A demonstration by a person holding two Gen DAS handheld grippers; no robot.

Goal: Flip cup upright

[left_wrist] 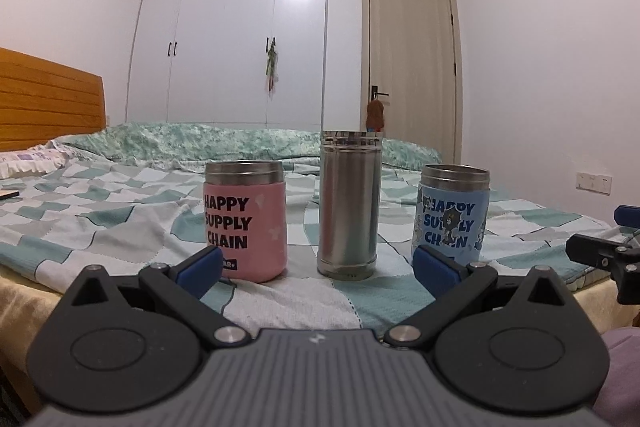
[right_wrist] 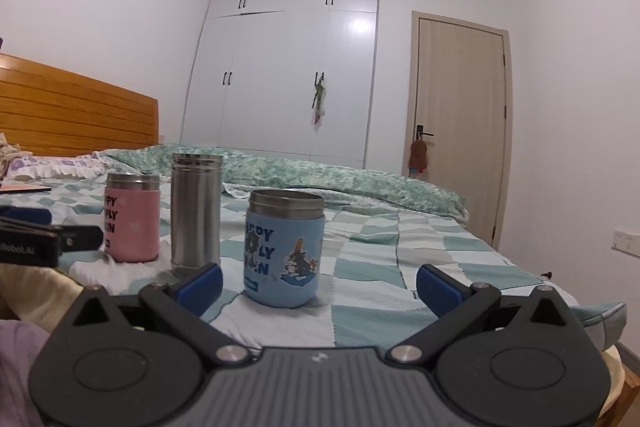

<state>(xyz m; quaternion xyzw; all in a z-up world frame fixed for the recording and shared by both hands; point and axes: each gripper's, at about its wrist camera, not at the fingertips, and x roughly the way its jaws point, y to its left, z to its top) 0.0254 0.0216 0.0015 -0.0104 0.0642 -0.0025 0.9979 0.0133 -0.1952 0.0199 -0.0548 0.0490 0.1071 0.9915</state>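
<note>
Three cups stand upright in a row near the bed's front edge. A pink cup [left_wrist: 245,221] [right_wrist: 133,219] is on the left, a tall steel cup [left_wrist: 349,205] [right_wrist: 196,213] in the middle, and a blue cup [left_wrist: 452,213] [right_wrist: 284,247] on the right. My left gripper [left_wrist: 318,269] is open and empty, just short of the steel cup. My right gripper [right_wrist: 318,287] is open and empty, close in front of the blue cup. The right gripper's tip shows in the left wrist view [left_wrist: 604,251], and the left gripper's tip in the right wrist view [right_wrist: 48,237].
The cups stand on a checked green and white blanket [left_wrist: 120,211] over a bed with a wooden headboard [left_wrist: 48,103]. A rumpled quilt [left_wrist: 224,141] lies behind them. A white wardrobe [left_wrist: 232,27] and a door [left_wrist: 412,67] stand at the back.
</note>
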